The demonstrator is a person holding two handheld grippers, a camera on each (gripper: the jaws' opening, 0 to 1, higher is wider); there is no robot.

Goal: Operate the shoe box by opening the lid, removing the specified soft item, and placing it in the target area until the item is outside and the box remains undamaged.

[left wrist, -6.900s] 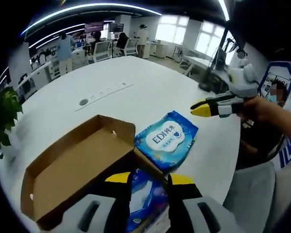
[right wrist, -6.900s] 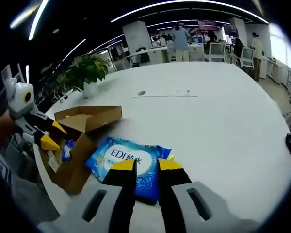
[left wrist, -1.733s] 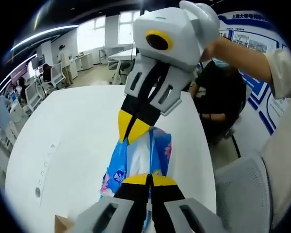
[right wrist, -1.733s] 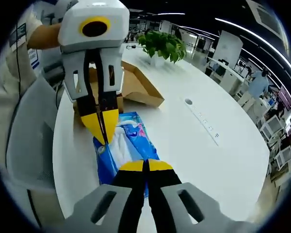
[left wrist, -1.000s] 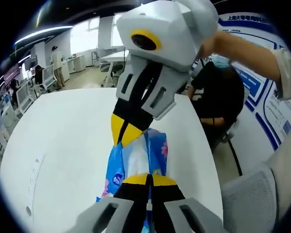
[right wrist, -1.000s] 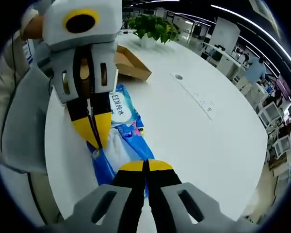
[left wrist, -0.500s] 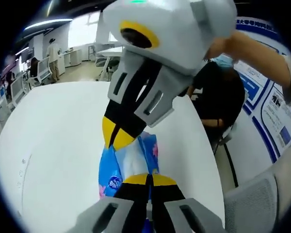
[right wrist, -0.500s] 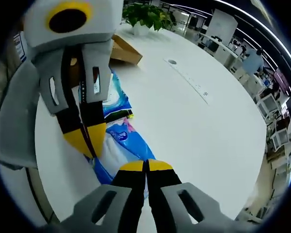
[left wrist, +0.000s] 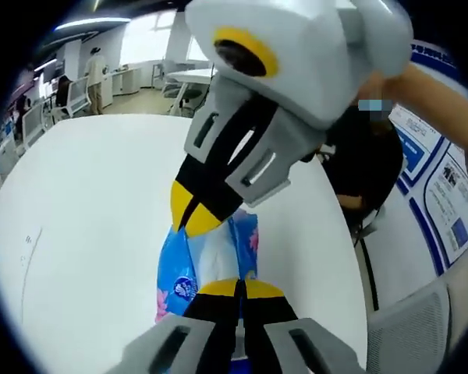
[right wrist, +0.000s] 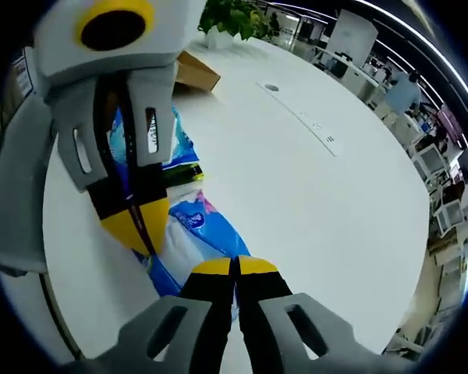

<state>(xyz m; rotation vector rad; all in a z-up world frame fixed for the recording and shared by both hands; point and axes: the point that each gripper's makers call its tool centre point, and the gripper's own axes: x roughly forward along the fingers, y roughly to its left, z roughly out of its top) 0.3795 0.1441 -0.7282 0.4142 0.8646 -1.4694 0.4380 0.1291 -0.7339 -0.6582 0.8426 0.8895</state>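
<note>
left gripper: jaws pressed together, pinching one end of the blue tissue pack | right gripper: jaws pressed together on the opposite end of the tissue pack | pack: stretched between both grippers over the white table | shoe box: open, beyond left gripper | second blue pack: behind left gripper

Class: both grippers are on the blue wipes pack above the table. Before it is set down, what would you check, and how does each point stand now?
1. Left gripper shut on the pack: ok.
2. Right gripper shut on the pack's other end: ok.
3. Pack out of the box: ok.
4. Bare table beside the pack for the drop: ok.
5. Second pack lying close under the left gripper, may crowd the spot: cannot tell.
6. Box undamaged: cannot tell, mostly hidden.
</note>
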